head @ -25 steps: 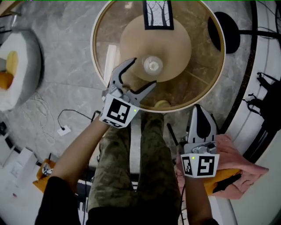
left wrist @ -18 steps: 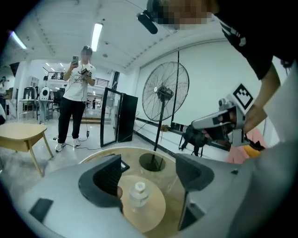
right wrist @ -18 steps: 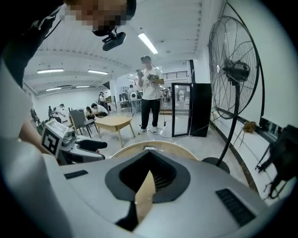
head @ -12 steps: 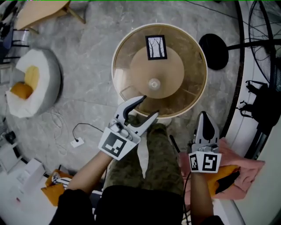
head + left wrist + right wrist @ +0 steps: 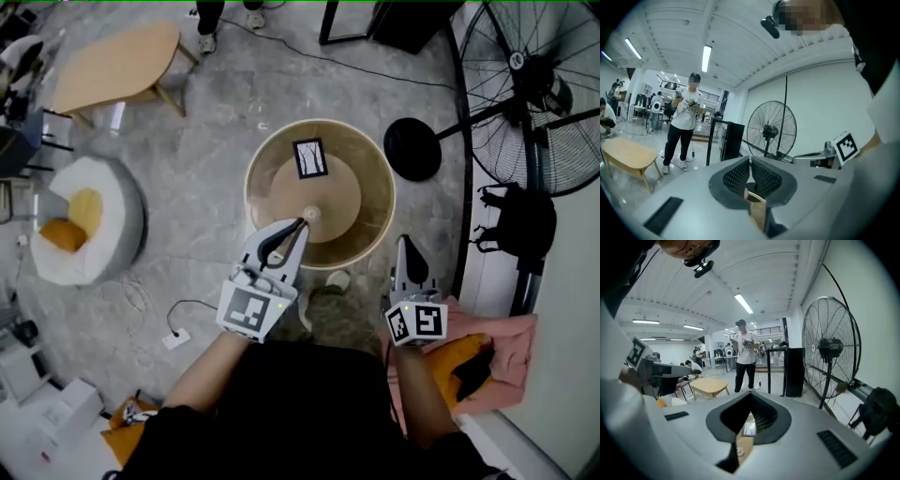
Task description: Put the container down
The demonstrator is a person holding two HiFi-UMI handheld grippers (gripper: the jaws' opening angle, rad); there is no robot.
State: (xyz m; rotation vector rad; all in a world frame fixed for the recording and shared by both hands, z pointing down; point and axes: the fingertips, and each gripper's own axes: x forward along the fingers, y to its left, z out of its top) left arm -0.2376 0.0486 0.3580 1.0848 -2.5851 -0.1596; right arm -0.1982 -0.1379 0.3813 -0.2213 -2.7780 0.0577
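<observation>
Grey marble floor (image 5: pixel 216 122), round tan glass-topped table (image 5: pixel 364 167) farther below than before; left gripper (image 5: pixel 298 225) freshly closed, right gripper (image 5: pixel 404 242) closed, both empty.

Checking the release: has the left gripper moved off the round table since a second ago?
Yes. The left gripper has lifted up from the round table, looming larger against it; its jaws have just closed, empty.

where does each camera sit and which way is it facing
Head view: on the person's head, looking steeply down at the table; shows the arms, left gripper, right gripper.
Left gripper view: on the left gripper, facing about level at the fan; shows its jaws, just closed on nothing.
Right gripper view: on the right gripper, facing about level; shows its shut jaws.
Shared: both gripper views catch the fan and a standing person.
</observation>
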